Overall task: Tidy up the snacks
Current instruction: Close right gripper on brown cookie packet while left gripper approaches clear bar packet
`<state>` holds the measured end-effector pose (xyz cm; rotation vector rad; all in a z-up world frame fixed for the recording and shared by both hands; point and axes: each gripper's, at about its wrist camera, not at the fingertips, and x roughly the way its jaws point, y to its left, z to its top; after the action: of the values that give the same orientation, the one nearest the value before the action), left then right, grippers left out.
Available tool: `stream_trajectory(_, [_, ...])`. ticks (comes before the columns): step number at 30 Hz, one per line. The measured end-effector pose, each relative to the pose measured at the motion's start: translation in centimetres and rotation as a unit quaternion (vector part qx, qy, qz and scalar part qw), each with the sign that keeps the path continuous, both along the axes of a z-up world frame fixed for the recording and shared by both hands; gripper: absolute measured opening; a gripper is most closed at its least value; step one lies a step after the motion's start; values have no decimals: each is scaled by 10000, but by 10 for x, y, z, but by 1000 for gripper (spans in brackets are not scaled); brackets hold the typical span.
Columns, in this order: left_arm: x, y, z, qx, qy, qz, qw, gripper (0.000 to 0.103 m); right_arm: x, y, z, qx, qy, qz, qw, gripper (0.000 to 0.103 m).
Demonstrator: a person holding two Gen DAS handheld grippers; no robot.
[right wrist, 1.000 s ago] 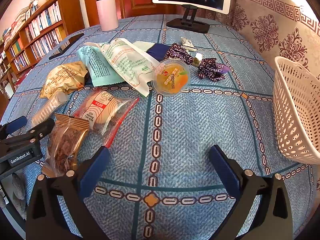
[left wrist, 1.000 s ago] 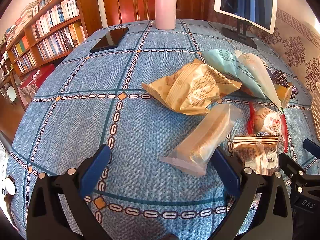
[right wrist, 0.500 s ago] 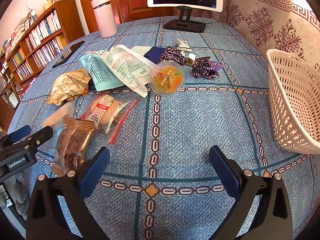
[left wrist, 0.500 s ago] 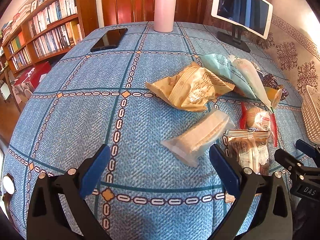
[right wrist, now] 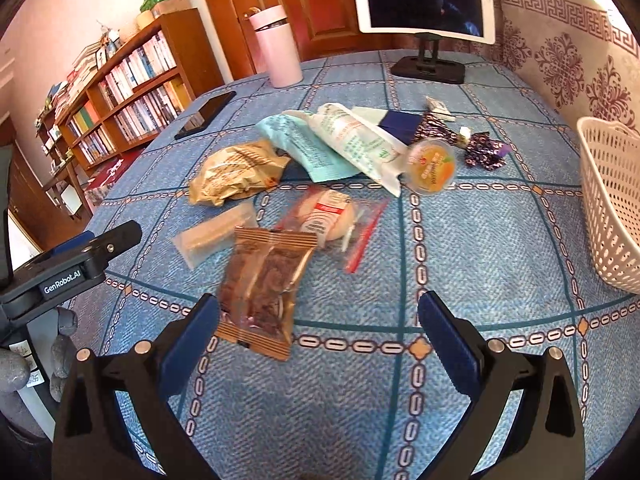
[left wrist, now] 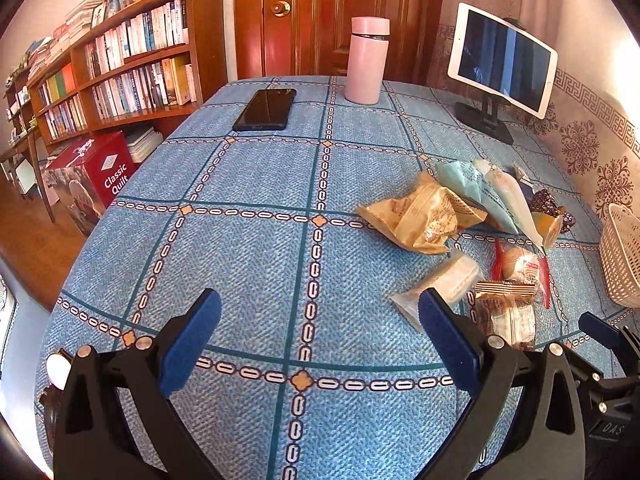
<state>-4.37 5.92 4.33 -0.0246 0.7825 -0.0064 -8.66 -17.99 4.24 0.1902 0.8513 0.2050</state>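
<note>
Several snacks lie on the blue tablecloth: a brown striped packet (right wrist: 262,288), a clear wafer packet (right wrist: 214,234), a red-and-white bun packet (right wrist: 330,216), a tan crinkled bag (right wrist: 236,172), a teal bag (right wrist: 300,144), a white-green bag (right wrist: 356,140), an orange jelly cup (right wrist: 431,166) and dark purple candies (right wrist: 482,148). A white basket (right wrist: 610,208) stands at the right. My right gripper (right wrist: 318,322) is open, just before the brown packet. My left gripper (left wrist: 318,324) is open above bare cloth, left of the wafer packet (left wrist: 444,286).
A pink bottle (left wrist: 366,60), a black phone (left wrist: 266,109) and a tablet on a stand (left wrist: 502,56) are at the table's far side. A bookshelf (left wrist: 120,68) and a red box (left wrist: 90,178) stand left of the table.
Both grippers have pulled back and risen from the snacks. The right one has also swung left, so the brown packet now lies just ahead of its left finger. Both stay open.
</note>
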Motion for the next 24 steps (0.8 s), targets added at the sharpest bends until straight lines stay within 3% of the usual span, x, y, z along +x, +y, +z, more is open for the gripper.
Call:
stream_trajectory(8, [-1, 15, 4, -30, -16, 148, 9999, 100, 14, 38, -7, -269, 164, 300, 9991, 89])
stream_trajectory(11, [1, 18, 2, -50, 17, 168, 9998, 100, 22, 47, -11, -392, 209, 313, 9985, 78])
stream_trajectory(18, [7, 17, -2, -77, 92, 150, 9998, 100, 25, 51, -11, -566, 145, 312, 9978, 58])
stream_trajectory(24, [10, 1, -5, -44, 99, -96, 9999, 100, 15, 39, -8, -570, 111, 311, 9978, 53])
